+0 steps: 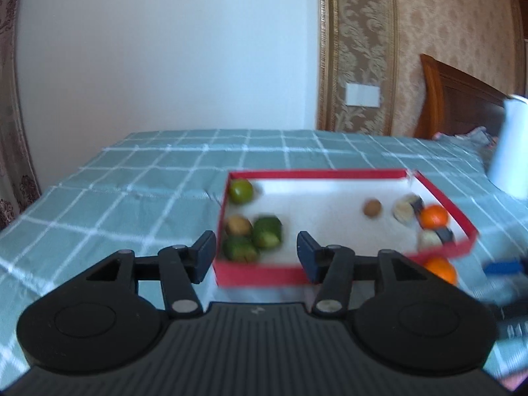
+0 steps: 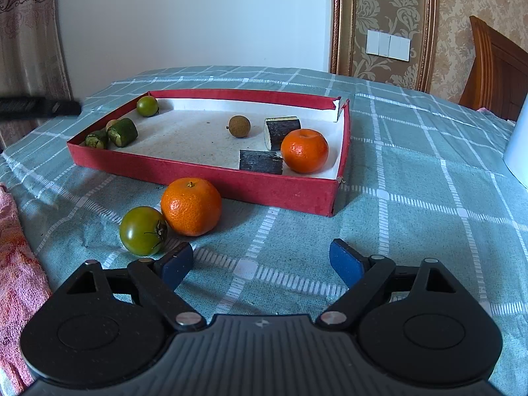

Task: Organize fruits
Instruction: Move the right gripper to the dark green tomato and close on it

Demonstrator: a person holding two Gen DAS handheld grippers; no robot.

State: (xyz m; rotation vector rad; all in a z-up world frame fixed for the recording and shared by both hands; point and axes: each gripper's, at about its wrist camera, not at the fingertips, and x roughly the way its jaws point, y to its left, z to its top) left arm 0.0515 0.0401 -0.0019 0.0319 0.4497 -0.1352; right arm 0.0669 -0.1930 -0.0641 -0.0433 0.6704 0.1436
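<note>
Right gripper (image 2: 260,259) is standing wide open over the checked teal cloth (image 2: 412,231), with nothing lying between its blue pads (image 2: 343,260). Just beyond its left pad, a green tomato (image 2: 143,231) is resting on the cloth, touching an orange mandarin (image 2: 191,206) sitting beside it. Both are lying outside the red box (image 2: 264,188), close to its near wall. A pink towel (image 2: 16,264) is showing at the left edge.

Inside the box, toward its right end, a second mandarin (image 2: 304,150) is sitting next to two dark-skinned cut pieces (image 2: 261,162), with a small brown round fruit (image 2: 239,126) behind them. At the left end, two green cut pieces (image 2: 122,132) are lying together, with a small green tomato (image 2: 147,106) in the far corner.

Left gripper (image 1: 255,257) is hovering partly open before the box's near wall, holding nothing; this view is blurred. A further brownish fruit (image 1: 237,225) is showing there beside the green pieces. A white cylinder (image 1: 511,145) is standing on the cloth beyond the box.
</note>
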